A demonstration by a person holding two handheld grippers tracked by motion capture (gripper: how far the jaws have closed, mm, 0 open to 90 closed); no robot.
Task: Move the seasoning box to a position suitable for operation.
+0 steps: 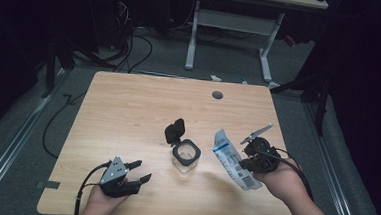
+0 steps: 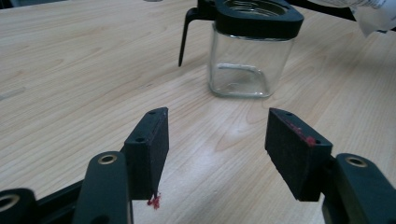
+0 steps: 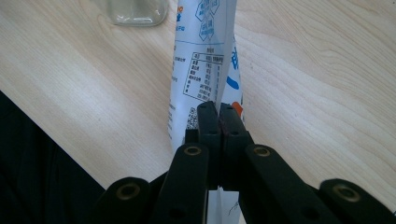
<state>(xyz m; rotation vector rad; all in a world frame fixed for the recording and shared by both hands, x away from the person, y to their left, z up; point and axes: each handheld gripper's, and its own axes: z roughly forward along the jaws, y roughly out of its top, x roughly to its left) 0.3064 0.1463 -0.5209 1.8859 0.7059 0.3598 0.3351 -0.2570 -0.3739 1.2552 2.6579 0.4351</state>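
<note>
Packet's up, jar's waiting with its lid flipped open

The white-and-blue printed packet [image 1: 233,161] is pinched flat in the right gripper [image 3: 218,116], held just right of the glass jar [image 1: 186,156] mid-table. Thin crinkly film, so I'd tip it slowly and get its open end right over the jar's mouth before pouring. The jar is clear, squarish, with a black plastic collar and hinged lid [image 1: 175,131]. The left gripper [image 2: 219,149] sits spread with nothing in it; it could steady the jar.
</note>
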